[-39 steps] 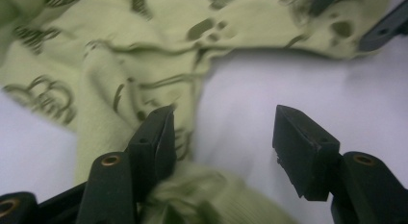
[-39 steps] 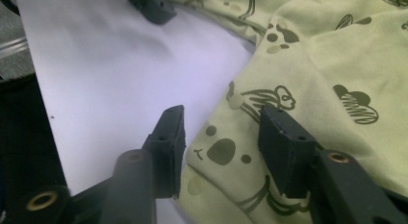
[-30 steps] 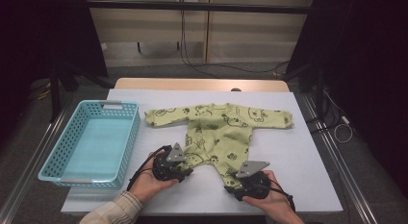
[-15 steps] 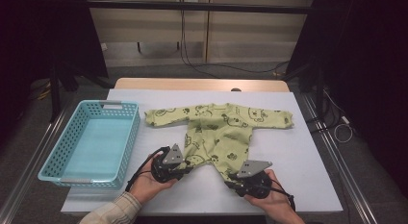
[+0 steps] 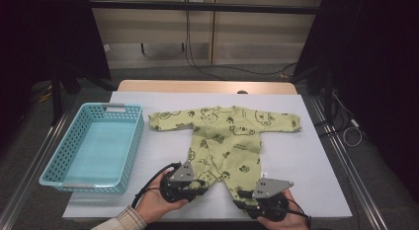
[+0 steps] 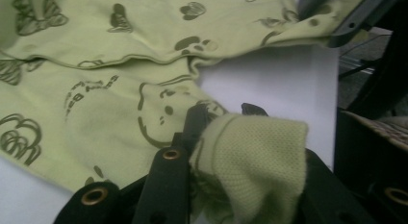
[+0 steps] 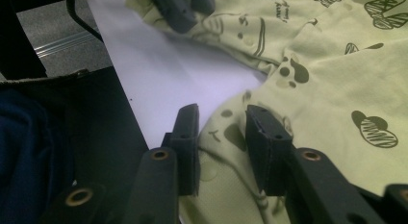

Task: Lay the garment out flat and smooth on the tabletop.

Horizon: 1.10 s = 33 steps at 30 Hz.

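A light green baby onesie with dark prints lies spread on the white table, sleeves out and legs toward the near edge. My left gripper is shut on the left leg's ribbed cuff, which bunches up between its jaws. At the other leg end my right gripper pinches the printed cloth between both pads. Both pairs of jaws have just been opening a little, with cloth still between them. Each gripper view shows the other gripper farther off.
A turquoise plastic basket stands at the table's left, with nothing in it. The near table edge runs just below both hands. Dark floor, metal rails and cables surround the table.
Both grippers have closed onto the leg ends and drawn back toward the near edge, lifting the cuffs slightly. The legs now lie stretched straighter.
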### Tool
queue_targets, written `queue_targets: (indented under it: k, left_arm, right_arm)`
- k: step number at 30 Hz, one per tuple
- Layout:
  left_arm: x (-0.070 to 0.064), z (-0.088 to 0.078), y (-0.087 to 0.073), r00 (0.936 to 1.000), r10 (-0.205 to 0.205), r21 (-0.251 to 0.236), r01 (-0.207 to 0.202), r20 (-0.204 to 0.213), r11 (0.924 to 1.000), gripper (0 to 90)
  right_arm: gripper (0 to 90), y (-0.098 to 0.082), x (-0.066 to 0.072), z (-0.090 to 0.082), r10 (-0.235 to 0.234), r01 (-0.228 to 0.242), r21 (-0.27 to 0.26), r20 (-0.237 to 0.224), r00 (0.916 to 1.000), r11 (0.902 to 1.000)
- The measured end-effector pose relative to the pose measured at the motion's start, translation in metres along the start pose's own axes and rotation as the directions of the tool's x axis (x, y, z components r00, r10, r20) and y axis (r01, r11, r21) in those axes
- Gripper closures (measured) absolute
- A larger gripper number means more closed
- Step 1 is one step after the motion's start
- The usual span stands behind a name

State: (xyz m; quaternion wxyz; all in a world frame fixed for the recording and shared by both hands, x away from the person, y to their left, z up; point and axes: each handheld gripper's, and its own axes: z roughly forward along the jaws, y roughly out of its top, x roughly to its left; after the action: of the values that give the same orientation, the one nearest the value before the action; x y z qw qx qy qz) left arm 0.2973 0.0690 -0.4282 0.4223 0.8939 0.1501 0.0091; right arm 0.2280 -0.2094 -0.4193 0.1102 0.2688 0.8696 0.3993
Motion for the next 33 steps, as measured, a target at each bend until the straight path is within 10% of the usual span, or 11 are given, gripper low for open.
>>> queue_targets:
  k: [5,11,17,23,33]
  left_arm:
    - [-0.004,0.002,-0.003,0.9998,-0.012,-0.008,0.012,0.014,0.9999,69.6]
    - [0.003,-0.014,0.001,0.9979,-0.039,-0.066,0.042,0.052,0.9969,56.0]
    - [0.023,-0.031,0.000,0.9967,-0.077,-0.101,0.074,-0.027,0.9921,61.1]
    - [0.039,-0.030,-0.012,0.9914,-0.088,-0.019,0.087,-0.097,0.9961,71.1]
    - [0.025,-0.002,-0.019,0.9933,0.004,0.118,0.010,-0.115,0.9929,58.6]
  right_arm:
    - [46.2,0.001,-0.006,0.000,0.032,-0.031,-0.023,0.029,0.9991,0.9993]
    - [46.7,0.001,-0.022,-0.009,0.111,-0.104,-0.073,0.110,0.9877,0.9920]
    - [49.1,0.003,-0.045,-0.008,0.107,-0.101,-0.042,0.170,0.9796,0.9940]
    - [48.0,-0.015,-0.075,-0.012,0.157,-0.167,0.029,0.222,0.9624,0.9855]
    - [46.6,-0.031,-0.068,0.000,0.180,-0.204,0.133,0.171,0.9686,0.9699]
